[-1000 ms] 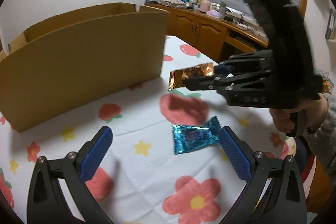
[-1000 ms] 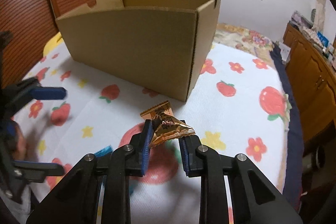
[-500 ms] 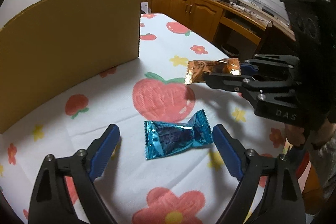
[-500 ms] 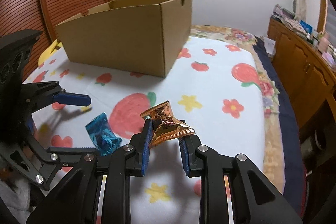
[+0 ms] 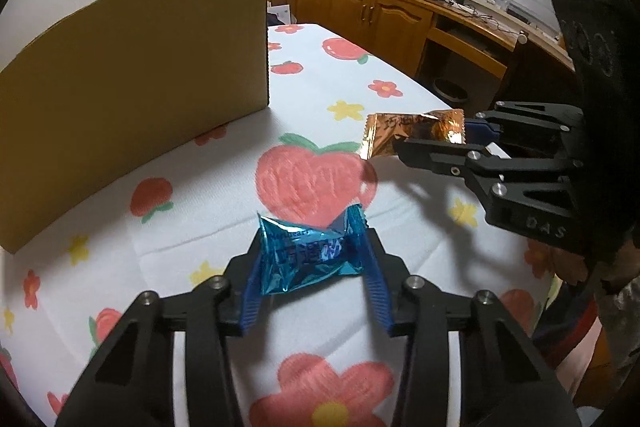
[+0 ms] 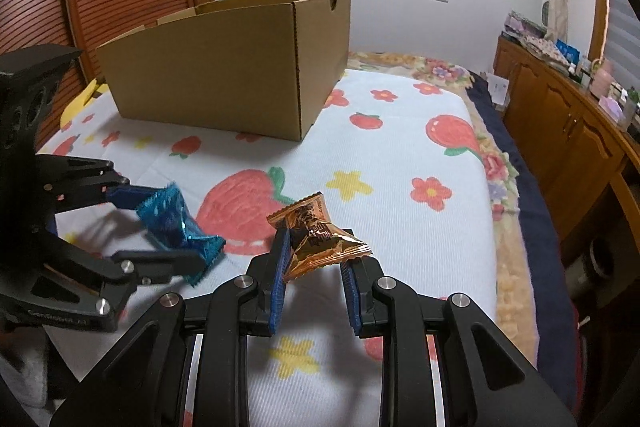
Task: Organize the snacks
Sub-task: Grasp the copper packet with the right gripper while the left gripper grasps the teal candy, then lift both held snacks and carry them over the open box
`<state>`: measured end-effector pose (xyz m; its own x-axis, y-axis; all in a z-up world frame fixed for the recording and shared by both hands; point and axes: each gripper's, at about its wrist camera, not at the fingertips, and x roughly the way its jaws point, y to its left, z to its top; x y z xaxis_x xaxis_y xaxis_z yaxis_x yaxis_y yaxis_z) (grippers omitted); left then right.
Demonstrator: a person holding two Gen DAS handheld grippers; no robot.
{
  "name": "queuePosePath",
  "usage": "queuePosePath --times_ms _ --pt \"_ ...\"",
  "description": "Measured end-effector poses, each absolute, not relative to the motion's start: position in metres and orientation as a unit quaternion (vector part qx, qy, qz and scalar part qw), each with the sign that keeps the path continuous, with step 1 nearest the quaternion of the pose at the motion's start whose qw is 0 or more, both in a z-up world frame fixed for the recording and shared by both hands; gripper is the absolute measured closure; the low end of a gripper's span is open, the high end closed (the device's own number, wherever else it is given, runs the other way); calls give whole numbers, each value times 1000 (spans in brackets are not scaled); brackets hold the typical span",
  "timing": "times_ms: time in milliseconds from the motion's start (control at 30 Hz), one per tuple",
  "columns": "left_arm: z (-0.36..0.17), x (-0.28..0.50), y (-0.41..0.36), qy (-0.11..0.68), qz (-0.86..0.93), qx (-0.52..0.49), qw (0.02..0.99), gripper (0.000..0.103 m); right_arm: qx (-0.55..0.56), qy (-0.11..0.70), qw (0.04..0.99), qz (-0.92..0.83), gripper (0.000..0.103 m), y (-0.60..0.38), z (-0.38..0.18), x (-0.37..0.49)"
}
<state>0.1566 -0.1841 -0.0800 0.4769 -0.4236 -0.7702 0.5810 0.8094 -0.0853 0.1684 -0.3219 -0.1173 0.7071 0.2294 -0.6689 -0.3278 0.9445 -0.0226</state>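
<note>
Two wrapped snacks are in view, one per gripper. One cardboard box (image 6: pixel 224 67) stands on the fruit-and-flower printed cloth (image 6: pixel 400 147), open at the top, its inside not visible from either camera.

The left gripper (image 5: pixel 312 263) has just been closing, and its blue pads now press on both ends of the blue snack packet (image 5: pixel 308 255), which sits crumpled between them low over the cloth. Whether the packet still touches the cloth cannot be told. In the right wrist view the same packet (image 6: pixel 176 223) shows pinched in the left gripper's fingers.

The right gripper (image 6: pixel 316 259) is clamped on the orange snack packet (image 6: pixel 316 231), held clear of the cloth. From the left wrist camera this packet (image 5: pixel 408 135) hangs above the large printed strawberry, to the right of the box corner.

The two grippers are near each other but apart. A band of bare cloth lies between them and the box's near wall. The cloth's right edge drops off beside a wooden cabinet (image 6: pixel 560 123).
</note>
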Motion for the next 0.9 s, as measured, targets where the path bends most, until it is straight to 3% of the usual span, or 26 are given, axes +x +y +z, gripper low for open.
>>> queuePosePath --times_ms 433,900 --pt "-72 152 -164 398 -290 62 868 76 -69 346 924 149 80 -321 -115 166" --pt "-54 146 -147 366 -284 41 885 78 -65 335 926 162 80 -310 -106 158"
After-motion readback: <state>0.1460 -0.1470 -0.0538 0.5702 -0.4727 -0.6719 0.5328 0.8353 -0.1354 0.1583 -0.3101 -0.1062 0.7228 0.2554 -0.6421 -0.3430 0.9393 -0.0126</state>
